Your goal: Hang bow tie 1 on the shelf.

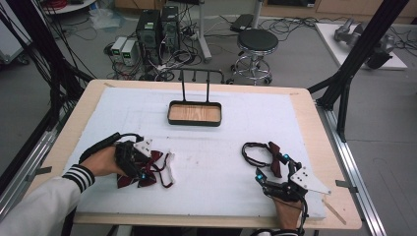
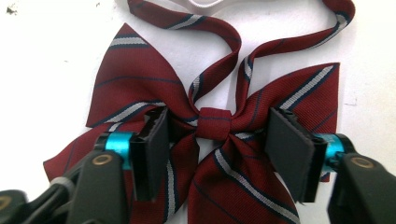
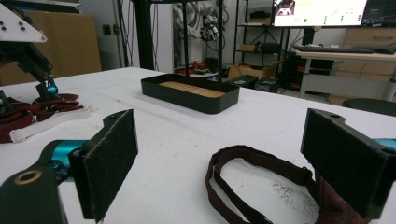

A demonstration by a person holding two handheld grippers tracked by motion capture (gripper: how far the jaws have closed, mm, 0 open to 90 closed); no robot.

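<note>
Crosswise between the jaws of the left gripper (image 2: 212,154), a striped burgundy bow tie (image 2: 212,140) is laid flat on the white table cover (image 1: 221,147), its long axis running from one jaw to the other in the left gripper view. Its wings are spread to either side of a small centre knot (image 2: 213,123), and its neck strap (image 2: 243,42) is looped away from the gripper, ending in a white band (image 2: 205,4) at the top edge of that view. The fabric is seen to be dark red twill crossed by white and navy diagonal stripes; two layers of wings are fanned out on each side. In the high view the tie (image 1: 147,172) is found at the near left of the cover, under the left gripper (image 1: 142,169).

The left jaws are held partly apart, one pad over each wing, with the knot in the gap between them; whether the pads press on the cloth cannot be told. No clamping of the knot is seen.

Further right, a second, darker bow tie (image 1: 275,160) with its black strap (image 3: 247,172) is laid just ahead of the right gripper (image 1: 278,172), whose jaws are spread wide over the cover with nothing gripped. A black tray with a wooden floor (image 1: 194,105) is set well beyond both ties.
</note>
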